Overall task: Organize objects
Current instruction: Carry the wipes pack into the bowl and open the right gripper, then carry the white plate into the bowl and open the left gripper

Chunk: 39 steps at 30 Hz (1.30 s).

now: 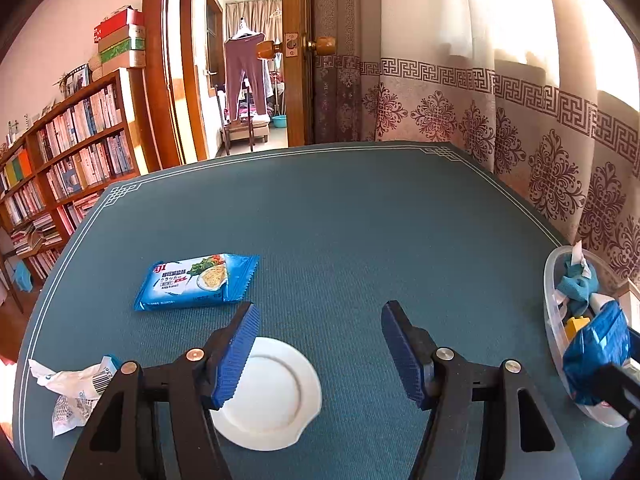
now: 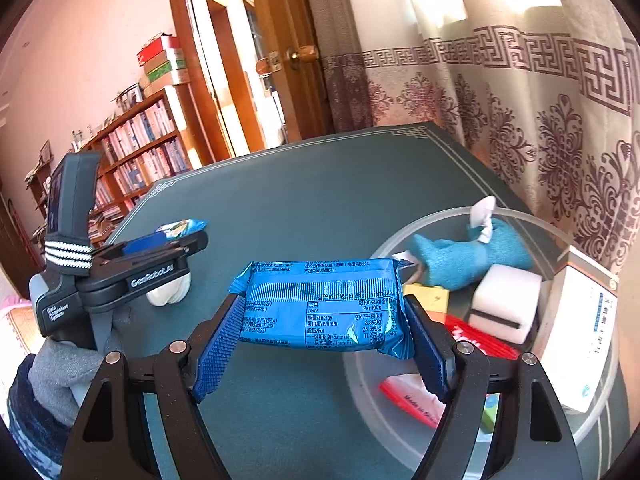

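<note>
Clamped between the ribbed blue pads of the right claw is a blue foil-wrapped biscuit packet, held by its two short ends with the printed nutrition panel facing the camera. It hangs above the near rim of a round, clear plastic tub, not yet inside it. Such a packet looks light, with a slick, crinkly film that gives under pressure; the biscuits inside are probably brittle, so a firm squeeze could crack them. Taking it across the body, not by the crimped end seams, seems the safer hold, since the seams would fold and slip.

Inside the tub lie a teal knitted sock, a white foam block, a small yellow piece and a red and white wrapper; a tall white carton stands at its right side. There seems room to drop the packet in the near half.

Further out, the left claw hovers with its pads apart and nothing between them, above the dark green worktop. Partly under its left pad sits a small white plate. A second blue biscuit packet, picture side up, lies flat just beyond the plate, and a crumpled white plastic wrapper rests near the worktop's left edge. That flat packet offers little edge to get under, so pinching across its width looks best.
</note>
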Available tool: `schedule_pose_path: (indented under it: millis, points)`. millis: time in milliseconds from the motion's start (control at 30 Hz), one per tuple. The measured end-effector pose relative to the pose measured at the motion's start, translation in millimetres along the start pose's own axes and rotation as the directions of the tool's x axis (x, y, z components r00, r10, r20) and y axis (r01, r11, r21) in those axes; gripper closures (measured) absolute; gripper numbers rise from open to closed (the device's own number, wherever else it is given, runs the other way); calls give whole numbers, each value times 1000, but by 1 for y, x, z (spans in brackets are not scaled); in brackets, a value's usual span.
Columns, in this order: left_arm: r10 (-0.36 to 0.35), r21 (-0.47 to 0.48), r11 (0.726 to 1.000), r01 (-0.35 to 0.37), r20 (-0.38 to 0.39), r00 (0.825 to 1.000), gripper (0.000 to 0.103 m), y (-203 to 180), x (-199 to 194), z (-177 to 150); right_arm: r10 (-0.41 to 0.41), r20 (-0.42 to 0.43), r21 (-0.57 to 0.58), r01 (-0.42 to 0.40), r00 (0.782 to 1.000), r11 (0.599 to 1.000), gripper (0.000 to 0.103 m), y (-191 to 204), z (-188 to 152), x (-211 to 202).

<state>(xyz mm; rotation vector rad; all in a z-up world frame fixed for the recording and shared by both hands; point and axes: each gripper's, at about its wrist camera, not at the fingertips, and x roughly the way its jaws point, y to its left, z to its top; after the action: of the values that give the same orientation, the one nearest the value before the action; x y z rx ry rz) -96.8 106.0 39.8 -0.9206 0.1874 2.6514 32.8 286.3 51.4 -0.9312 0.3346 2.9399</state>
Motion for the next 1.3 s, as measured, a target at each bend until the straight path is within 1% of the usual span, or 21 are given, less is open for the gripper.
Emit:
schedule_pose_path:
  millis: [200, 267, 333, 367, 533, 700, 767, 833, 933, 1033, 1167, 1233, 1300]
  points:
    - [-13, 28, 1000, 13, -4, 1000, 36, -12, -1, -4, -107, 29, 56, 105, 994, 993, 24, -35, 8, -9]
    - [-5, 21, 1000, 5, -4, 1000, 36, -11, -1, -4, -173, 43, 78, 169, 984, 983, 22, -48, 9, -12]
    - [5, 5, 1000, -5, -8, 1000, 36, -7, 0, -5, -241, 61, 94, 235, 969, 967, 18, -58, 8, -16]
    - [7, -3, 1000, -7, -15, 1000, 36, -4, 1, -6, -255, 67, 103, 248, 965, 963, 18, -64, 9, -17]
    - [16, -39, 999, -18, -51, 999, 36, 7, 5, -13, -258, 73, 124, 248, 963, 961, 18, -76, 9, -20]
    - [19, -72, 997, -24, -78, 997, 32, 19, 8, -18, -237, 77, 117, 228, 968, 967, 18, -75, 7, -20]
    - [22, -89, 996, -29, -78, 997, 22, 26, 5, -21, -231, 85, 110, 221, 969, 969, 18, -70, 5, -23]
    - [29, -104, 994, -37, -80, 996, 19, 31, 4, -24, -225, 97, 103, 215, 969, 971, 18, -68, 4, -26]
    - [45, -97, 994, -55, -97, 994, 19, 33, 7, -26, -217, 108, 90, 208, 970, 974, 18, -63, 0, -29]
    - [56, -79, 995, -64, -95, 994, 20, 29, 7, -27, -208, 106, 87, 199, 972, 976, 18, -62, -1, -29]
    - [101, -39, 994, -106, -114, 988, 27, 24, 12, -29, -208, 111, 97, 197, 972, 975, 18, -65, -3, -33]
    - [94, -48, 994, -101, -123, 988, 30, 26, 12, -29, -208, 114, 99, 197, 972, 975, 18, -65, -3, -35]
    - [86, -65, 993, -95, -130, 988, 30, 30, 13, -29, -205, 113, 98, 194, 972, 976, 18, -66, -4, -36]
